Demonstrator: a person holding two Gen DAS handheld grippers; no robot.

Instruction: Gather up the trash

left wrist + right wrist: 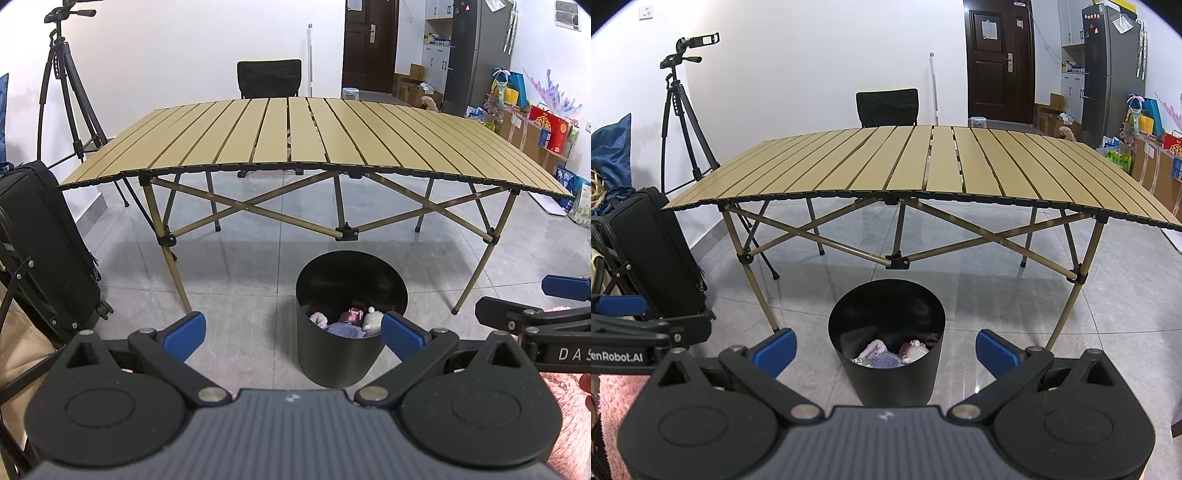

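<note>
Grey floor tiles point(979, 314) bear an upright black bin point(886, 354), mouth upward.

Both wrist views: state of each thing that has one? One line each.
left gripper: open, holds nothing
right gripper: open, holds nothing
black bin: upright on floor, no lid, partly filled with soft crumpled items
folding table: unfolded, nothing on top
dark door: shut
tripod: standing, legs spread
black suitcase: upright, shut
black chair: behind table, nobody in it

One slatted folding table point(923, 166), one black bin point(886, 369) at 6 o'clock, one chair point(887, 107) at 12 o'clock, one tripod point(683, 122), one suitcase point(657, 251), two grippers point(885, 350) point(292, 330).
</note>
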